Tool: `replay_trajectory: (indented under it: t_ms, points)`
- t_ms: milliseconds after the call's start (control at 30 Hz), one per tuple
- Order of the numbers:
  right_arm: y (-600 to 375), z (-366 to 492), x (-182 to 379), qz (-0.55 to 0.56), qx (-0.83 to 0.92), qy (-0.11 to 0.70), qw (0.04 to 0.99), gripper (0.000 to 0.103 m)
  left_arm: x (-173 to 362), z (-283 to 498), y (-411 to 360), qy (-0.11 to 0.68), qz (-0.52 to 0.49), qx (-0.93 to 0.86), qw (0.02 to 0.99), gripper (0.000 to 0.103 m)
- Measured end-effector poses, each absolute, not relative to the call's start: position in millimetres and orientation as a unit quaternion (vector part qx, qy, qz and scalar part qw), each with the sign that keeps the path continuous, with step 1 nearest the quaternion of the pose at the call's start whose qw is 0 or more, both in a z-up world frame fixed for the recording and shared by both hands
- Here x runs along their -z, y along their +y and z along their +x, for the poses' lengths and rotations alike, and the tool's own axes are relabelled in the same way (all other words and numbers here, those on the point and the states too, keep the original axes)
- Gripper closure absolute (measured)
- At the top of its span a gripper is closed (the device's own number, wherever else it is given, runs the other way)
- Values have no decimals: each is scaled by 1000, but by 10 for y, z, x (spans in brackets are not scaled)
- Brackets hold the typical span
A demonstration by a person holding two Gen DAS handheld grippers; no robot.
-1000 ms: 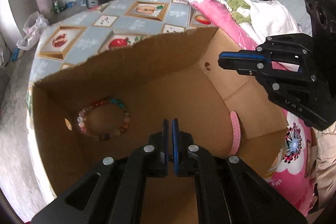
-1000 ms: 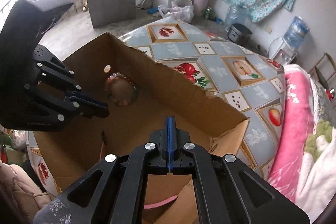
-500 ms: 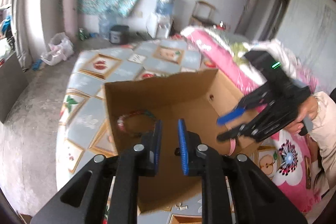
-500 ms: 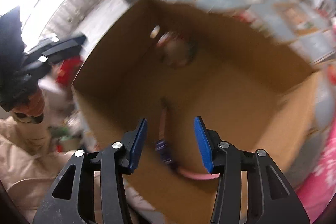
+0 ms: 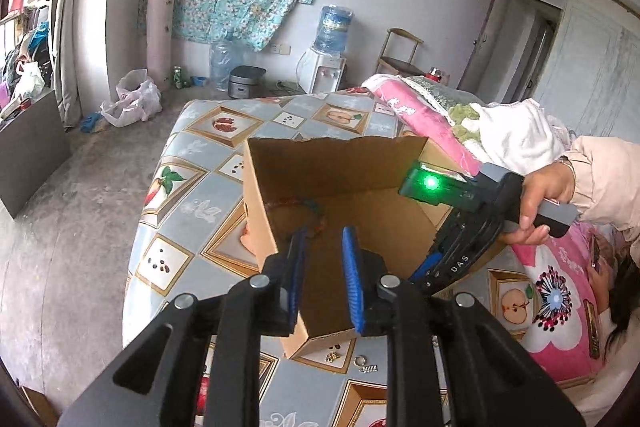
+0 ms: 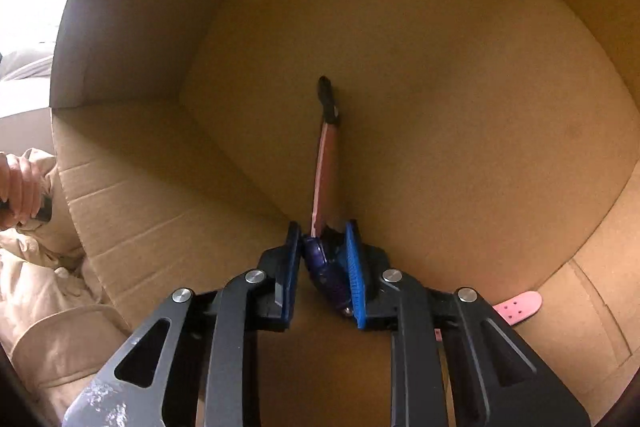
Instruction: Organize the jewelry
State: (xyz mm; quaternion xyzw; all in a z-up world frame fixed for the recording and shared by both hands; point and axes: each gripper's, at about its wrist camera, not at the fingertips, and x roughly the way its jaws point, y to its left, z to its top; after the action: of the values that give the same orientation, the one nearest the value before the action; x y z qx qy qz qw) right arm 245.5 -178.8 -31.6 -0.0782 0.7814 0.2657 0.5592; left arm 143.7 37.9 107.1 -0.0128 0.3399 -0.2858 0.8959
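Inside the brown cardboard box [image 6: 460, 115], the right tongs [image 6: 323, 263] have just been closing – their blue pads now pinch the purple-faced watch with a pink strap [image 6: 325, 183] lying on the box floor. The left tongs [image 5: 323, 281] hover above the box edge, slightly spread, with nothing between them.
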Motion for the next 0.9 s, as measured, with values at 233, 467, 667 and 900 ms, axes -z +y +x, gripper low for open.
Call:
replay_trajectory:
  t_ms: [233, 467, 667, 900]
  points:
    - [-2135, 2626, -378, 129, -261, 679, 674, 90, -1152, 1394, 220, 324, -20, 338, 884, 71]
    - [-2497, 2561, -915, 295, -284, 541, 734, 90, -1184, 1491, -353, 333, 15, 381, 863, 36]
    - [-2366, 2556, -1377, 326, -343, 470, 745, 90, -1242, 1703, -642, 313, 27, 368, 875, 32]
    - [-2635, 2610, -1533, 405, -402, 395, 720, 90, -1189, 1858, -717, 313, -18, 384, 869, 34]
